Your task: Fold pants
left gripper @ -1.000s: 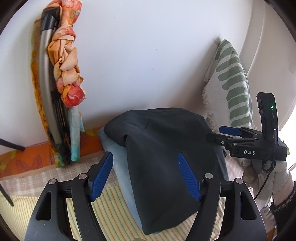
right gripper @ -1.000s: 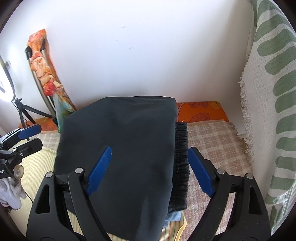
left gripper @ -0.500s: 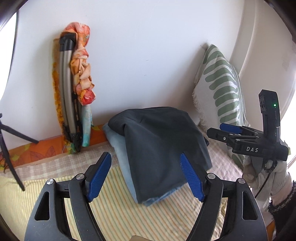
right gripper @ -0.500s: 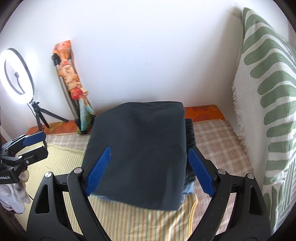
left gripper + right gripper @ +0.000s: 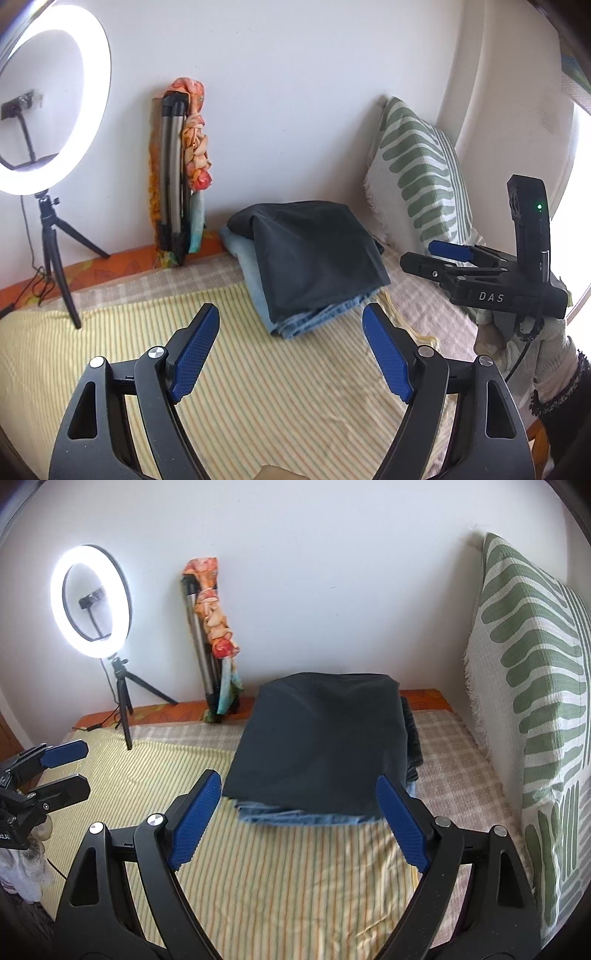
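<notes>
Left wrist view: left gripper (image 5: 290,354) jaws spread wide, nothing between the pads; they have just been opening further. Right gripper (image 5: 299,819) also spread, empty, pads clear of the cloth.

Dark pants (image 5: 317,746) sit folded in centre frame on the striped bed cover (image 5: 288,878), on top of a folded light-blue denim piece (image 5: 306,816) whose edge pokes out along the near side. From the left wrist the stack is centre-right, pants (image 5: 314,258) draped over the denim (image 5: 258,295). Waistband ribbing shows at the right edge of the stack in the right view. Green-leaf pillow (image 5: 535,709) stands at right, ring light (image 5: 90,596) upper left, wrapped tripod (image 5: 210,646) leans on the wall.

Judgement: fold looks done, both grippers clear of the stack and neither touching it.

Handling, if a touch-up is needed:
- Thin, soft, light fabric; no stiffness, drapes and slumps at far corners.
- Looks smooth, may slide over the denim below, so dragging risks shifting the stack.
- Pinch at the near folded edge or corners, through all layers, not a single ply.
- Waistband side is thicker, better bite there.
- Avoid catching the denim edge with the lower finger.
</notes>
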Action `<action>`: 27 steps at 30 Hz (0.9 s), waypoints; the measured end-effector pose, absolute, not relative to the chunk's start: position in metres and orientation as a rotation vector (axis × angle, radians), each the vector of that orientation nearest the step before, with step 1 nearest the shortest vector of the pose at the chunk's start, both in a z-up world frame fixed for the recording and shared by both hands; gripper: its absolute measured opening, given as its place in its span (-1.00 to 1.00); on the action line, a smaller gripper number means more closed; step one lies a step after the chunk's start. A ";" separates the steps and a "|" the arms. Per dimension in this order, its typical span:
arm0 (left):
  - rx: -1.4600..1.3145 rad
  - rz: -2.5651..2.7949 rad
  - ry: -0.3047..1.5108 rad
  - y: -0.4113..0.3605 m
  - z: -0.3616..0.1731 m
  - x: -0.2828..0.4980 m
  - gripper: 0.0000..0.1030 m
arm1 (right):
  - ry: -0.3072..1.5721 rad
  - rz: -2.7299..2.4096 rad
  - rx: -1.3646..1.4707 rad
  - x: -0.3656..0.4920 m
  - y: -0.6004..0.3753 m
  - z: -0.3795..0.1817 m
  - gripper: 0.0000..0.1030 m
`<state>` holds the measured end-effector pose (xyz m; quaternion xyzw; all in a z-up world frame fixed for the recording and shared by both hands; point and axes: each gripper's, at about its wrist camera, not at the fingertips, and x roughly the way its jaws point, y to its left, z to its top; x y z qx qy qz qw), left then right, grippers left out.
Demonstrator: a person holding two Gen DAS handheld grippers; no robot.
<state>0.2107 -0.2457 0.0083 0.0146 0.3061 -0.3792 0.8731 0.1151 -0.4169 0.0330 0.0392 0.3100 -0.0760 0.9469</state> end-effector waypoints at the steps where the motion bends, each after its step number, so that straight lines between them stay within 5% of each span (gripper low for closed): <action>1: 0.030 -0.794 0.636 -0.240 0.007 0.204 0.55 | 0.628 -0.157 0.081 0.110 -0.412 0.032 0.72; 14: 0.026 -0.767 0.627 -0.195 -0.017 0.149 0.56 | 0.595 -0.159 0.052 0.055 -0.360 0.002 0.72; 27: 0.039 -0.687 0.636 -0.191 -0.042 0.145 0.62 | 0.571 -0.170 0.061 0.050 -0.349 -0.027 0.93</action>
